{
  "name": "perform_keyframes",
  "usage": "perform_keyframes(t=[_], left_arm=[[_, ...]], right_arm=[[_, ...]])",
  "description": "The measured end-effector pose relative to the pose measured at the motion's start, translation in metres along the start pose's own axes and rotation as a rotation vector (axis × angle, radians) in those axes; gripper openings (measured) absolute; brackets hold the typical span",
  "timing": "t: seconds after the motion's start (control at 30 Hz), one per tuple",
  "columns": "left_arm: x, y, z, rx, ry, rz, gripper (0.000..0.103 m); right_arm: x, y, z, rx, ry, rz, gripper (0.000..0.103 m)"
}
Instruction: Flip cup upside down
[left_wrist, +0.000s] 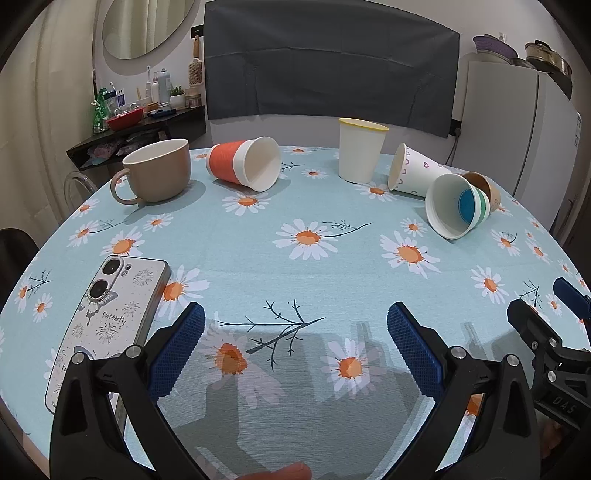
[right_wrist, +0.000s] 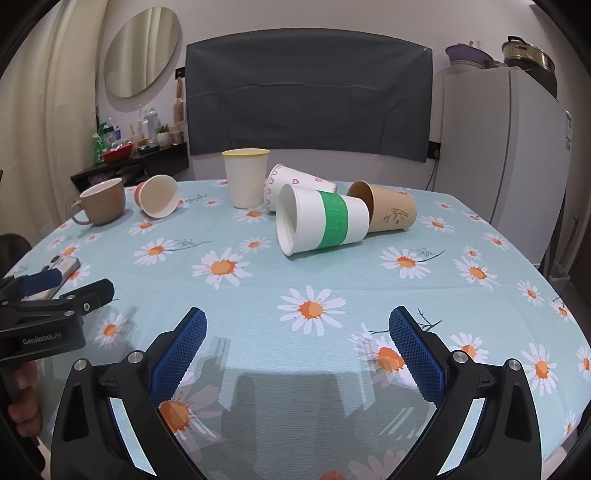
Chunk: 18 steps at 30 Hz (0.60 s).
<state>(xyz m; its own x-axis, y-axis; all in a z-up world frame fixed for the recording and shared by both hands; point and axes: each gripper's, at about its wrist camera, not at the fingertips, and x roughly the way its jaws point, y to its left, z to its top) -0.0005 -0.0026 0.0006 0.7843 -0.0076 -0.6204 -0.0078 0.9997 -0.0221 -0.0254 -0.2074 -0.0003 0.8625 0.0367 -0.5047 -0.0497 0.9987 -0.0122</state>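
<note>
Several cups sit on the round daisy tablecloth (left_wrist: 295, 266). A yellow-rimmed white cup (left_wrist: 360, 151) (right_wrist: 245, 177) stands upright at the back. An orange-banded cup (left_wrist: 243, 164) (right_wrist: 159, 199), a heart-print cup (left_wrist: 415, 173) (right_wrist: 295, 182), a green-banded cup (left_wrist: 456, 206) (right_wrist: 321, 223) and a brown paper cup (right_wrist: 384, 210) (left_wrist: 485, 186) lie on their sides. A tan mug (left_wrist: 159, 171) (right_wrist: 101, 201) stands upright at the left. My left gripper (left_wrist: 295, 345) and right gripper (right_wrist: 297, 345) are both open and empty near the front edge.
A phone (left_wrist: 105, 325) lies face down at the front left of the table. A dark shelf (left_wrist: 147, 125) with toiletries stands behind on the left, a white fridge (right_wrist: 517, 155) on the right. The table edge curves off on both sides.
</note>
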Motion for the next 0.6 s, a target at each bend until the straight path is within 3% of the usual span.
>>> perform_keyframes(t=[0.6], left_arm=[[0.0015, -0.0033, -0.0021, 0.025, 0.005, 0.002, 0.097]], right_arm=[[0.0006, -0.0009, 0.0006, 0.002, 0.003, 0.002, 0.095]])
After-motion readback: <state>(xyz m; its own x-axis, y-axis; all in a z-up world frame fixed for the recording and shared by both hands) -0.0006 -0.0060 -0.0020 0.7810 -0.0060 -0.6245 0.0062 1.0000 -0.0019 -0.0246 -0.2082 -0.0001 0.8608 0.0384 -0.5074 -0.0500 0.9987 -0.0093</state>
